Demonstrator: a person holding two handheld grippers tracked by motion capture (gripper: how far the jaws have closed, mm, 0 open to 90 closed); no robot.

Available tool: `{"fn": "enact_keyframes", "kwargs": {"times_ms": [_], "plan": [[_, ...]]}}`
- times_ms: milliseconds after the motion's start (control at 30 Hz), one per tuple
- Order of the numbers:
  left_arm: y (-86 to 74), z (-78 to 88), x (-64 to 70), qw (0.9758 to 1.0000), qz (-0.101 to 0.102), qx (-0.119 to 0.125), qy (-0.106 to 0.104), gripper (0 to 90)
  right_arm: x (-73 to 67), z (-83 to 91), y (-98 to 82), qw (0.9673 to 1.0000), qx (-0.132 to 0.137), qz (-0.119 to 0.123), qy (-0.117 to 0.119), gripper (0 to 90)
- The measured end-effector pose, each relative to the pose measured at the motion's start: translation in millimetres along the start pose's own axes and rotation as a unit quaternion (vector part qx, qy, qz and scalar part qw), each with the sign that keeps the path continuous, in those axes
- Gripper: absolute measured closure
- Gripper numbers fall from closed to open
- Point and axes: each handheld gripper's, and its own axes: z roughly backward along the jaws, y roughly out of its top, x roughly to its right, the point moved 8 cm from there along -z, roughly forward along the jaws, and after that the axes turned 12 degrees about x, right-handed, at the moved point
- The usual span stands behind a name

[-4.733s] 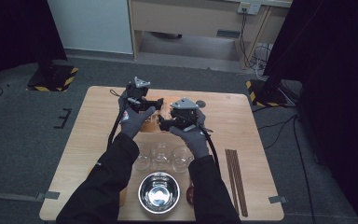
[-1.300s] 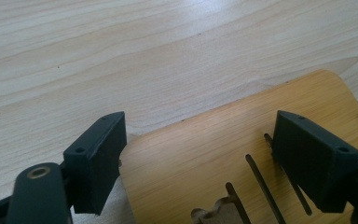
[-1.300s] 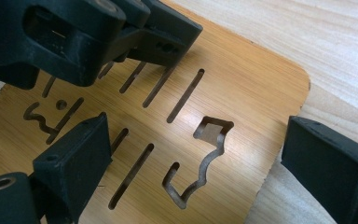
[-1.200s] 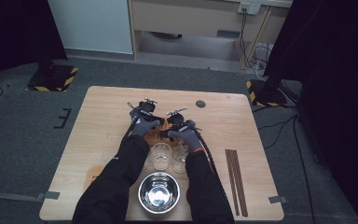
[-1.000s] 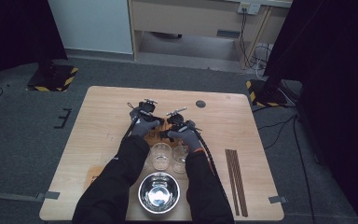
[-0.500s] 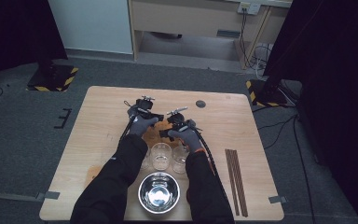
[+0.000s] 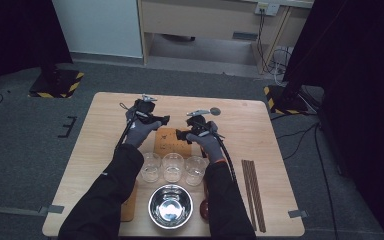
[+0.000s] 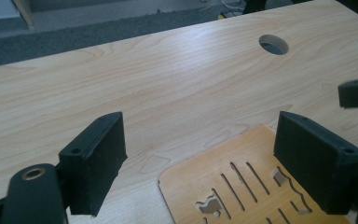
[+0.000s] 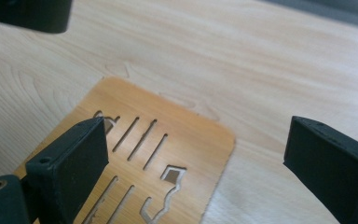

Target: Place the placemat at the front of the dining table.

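A thin orange-brown wooden mat with cut-out slots lies flat on the table's middle. My left gripper hovers over the mat's far left corner, open, with the mat below between its jaws. My right gripper hovers over the mat's right side, open too, and the mat lies under its wide jaws. Neither holds anything. The left gripper and the right gripper face each other across the mat.
Three clear glasses stand in a row nearer the person, with a steel bowl in front of them. Dark chopsticks lie at the right. A round hole is in the light wooden table.
Both hands have lifted slightly and spread apart from the mat, moving toward the table's far side. The mat, glasses and bowl stay in place.
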Motion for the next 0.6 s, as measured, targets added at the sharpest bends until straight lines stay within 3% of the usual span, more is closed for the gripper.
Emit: {"fn": "enact_keyframes", "kwargs": {"times_ms": [167, 433, 600], "plan": [[-11.1, 12.1, -5.3, 0.9999, -0.013, 0.003, -0.001, 15.8, 7.5, 10.5, 3.0, 0.9997, 0.019, 0.014, 0.000, 5.6], [-30.0, 24.1, -15.3, 0.9995, -0.029, 0.009, -0.008, 15.6, 11.5, 13.6, -5.0, 0.9991, 0.022, 0.036, 0.006, 6.3], [-43.4, 27.1, -22.0, 0.9996, -0.024, 0.006, -0.013, 15.2, 15.0, 12.4, -15.1, 0.9992, 0.025, 0.029, 0.008, 6.6]]}}
